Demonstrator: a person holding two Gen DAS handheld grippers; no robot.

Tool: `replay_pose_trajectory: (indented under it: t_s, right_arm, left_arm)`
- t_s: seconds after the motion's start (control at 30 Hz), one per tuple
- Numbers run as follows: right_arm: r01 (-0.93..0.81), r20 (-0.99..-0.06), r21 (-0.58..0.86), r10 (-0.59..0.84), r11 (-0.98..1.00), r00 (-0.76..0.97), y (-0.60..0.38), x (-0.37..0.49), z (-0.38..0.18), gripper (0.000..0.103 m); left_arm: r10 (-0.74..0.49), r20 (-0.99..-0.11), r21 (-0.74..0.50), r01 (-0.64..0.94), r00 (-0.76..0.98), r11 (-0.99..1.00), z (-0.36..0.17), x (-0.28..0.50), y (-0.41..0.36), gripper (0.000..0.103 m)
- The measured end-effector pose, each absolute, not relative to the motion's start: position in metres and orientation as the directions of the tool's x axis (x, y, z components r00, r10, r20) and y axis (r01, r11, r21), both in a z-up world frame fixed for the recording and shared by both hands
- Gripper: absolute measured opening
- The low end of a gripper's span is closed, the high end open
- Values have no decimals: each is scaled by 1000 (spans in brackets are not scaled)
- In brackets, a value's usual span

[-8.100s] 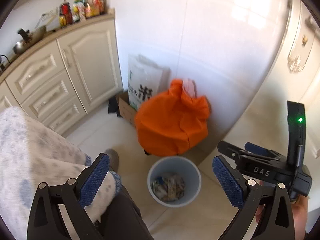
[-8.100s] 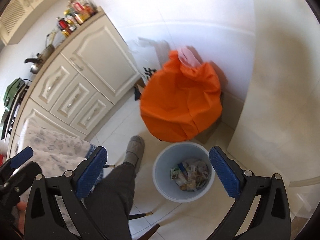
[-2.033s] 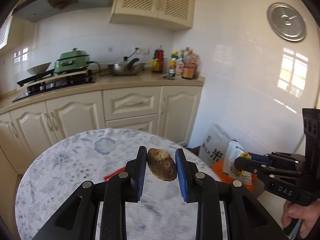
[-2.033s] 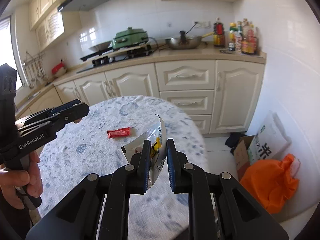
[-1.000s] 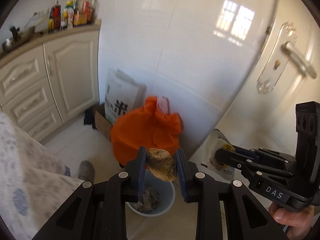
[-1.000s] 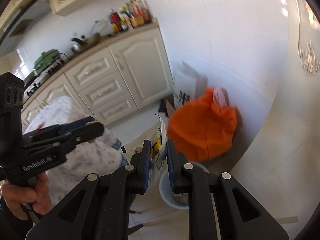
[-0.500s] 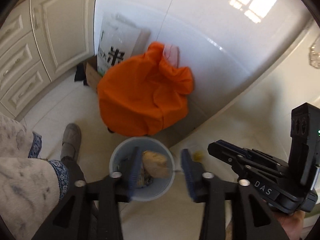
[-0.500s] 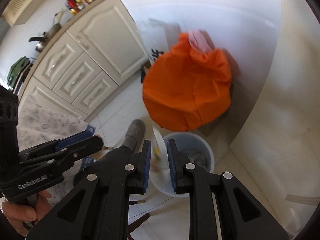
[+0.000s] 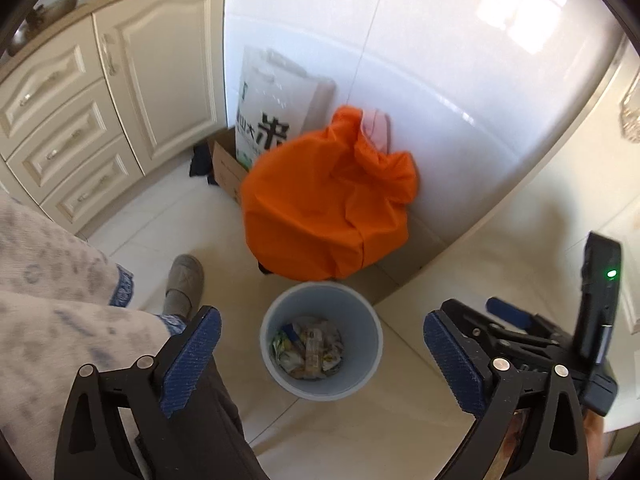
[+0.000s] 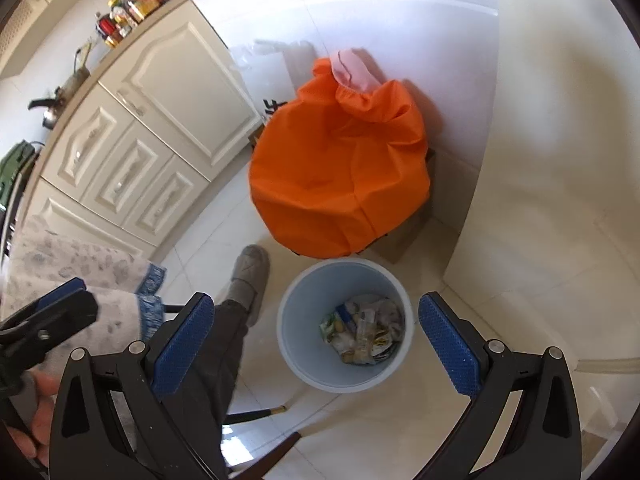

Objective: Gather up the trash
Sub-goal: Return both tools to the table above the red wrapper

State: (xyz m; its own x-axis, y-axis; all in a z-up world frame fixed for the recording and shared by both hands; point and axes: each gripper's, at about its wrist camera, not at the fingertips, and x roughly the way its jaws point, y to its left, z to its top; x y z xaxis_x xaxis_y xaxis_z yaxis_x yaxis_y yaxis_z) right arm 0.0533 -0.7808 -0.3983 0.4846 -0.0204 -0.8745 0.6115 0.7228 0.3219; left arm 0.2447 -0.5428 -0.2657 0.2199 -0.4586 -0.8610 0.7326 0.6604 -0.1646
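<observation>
1. Pale floor tiles (image 9: 168, 216) fill the lower part of both wrist views, with a white tiled wall (image 9: 460, 60) behind and cream cabinets (image 9: 120, 92) along the left.
2. You hold the left gripper (image 9: 322, 354) tilted down over the floor; its jaws have just been opening and now stand wide apart with nothing between the blue pads (image 9: 192, 360).
3. Your right gripper (image 10: 312, 348) is the same: its jaws have just been opening, they are spread wide, and no item sits between them.
4. Both grippers frame the light blue bin (image 9: 362, 360) (image 10: 296, 344), which stands upright on the floor near the corner where the wall meets a cream door (image 9: 580, 200).
5. The trash (image 9: 308, 348) (image 10: 366, 330) lies at the bottom of that bin, a crumpled heap of wrappers; single pieces are hard to tell apart.
6. Just behind the bin, an orange bag (image 9: 328, 208) (image 10: 340, 172) bulges against the wall, with something pink (image 9: 378, 128) showing at its top.
7. A white printed sack (image 9: 272, 112) and a cardboard box (image 9: 224, 168) stand between the orange bag and the cabinets.
8. Your grey shoe (image 9: 184, 280) (image 10: 248, 272) rests on the tiles left of the bin, beside the patterned tablecloth (image 9: 52, 280).
9. In the left wrist view the right gripper appears at the lower right; in the right wrist view the left gripper appears at the lower left, with your hand (image 10: 36, 408) on it.
</observation>
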Motion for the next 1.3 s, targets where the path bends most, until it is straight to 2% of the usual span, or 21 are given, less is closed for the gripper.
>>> replay_pose_trajectory:
  t_s: [0.37,0.67,0.97,1.3]
  right_arm:
    - [505,-809,316,-50,803,586,-731,80,-311,103]
    - [340,-747,237,-53,910,663,-651,121,-233,103]
    - [60,-694,171,77,983,716,-524,173,-182,103]
    - [-194,-710,144,238,970,662,-384,232,-194,103]
  left_arm:
    - [-579,-726,-165,723,371,671,-170,221,-444,102]
    - [-564,-641,-151,635,520,758,-122,209,-319,102]
    - [-461,-563,-130,476,687,870,-85,190,-168,102]
    - [-246,-529,-45,263,812,964,-81,166,-43,102]
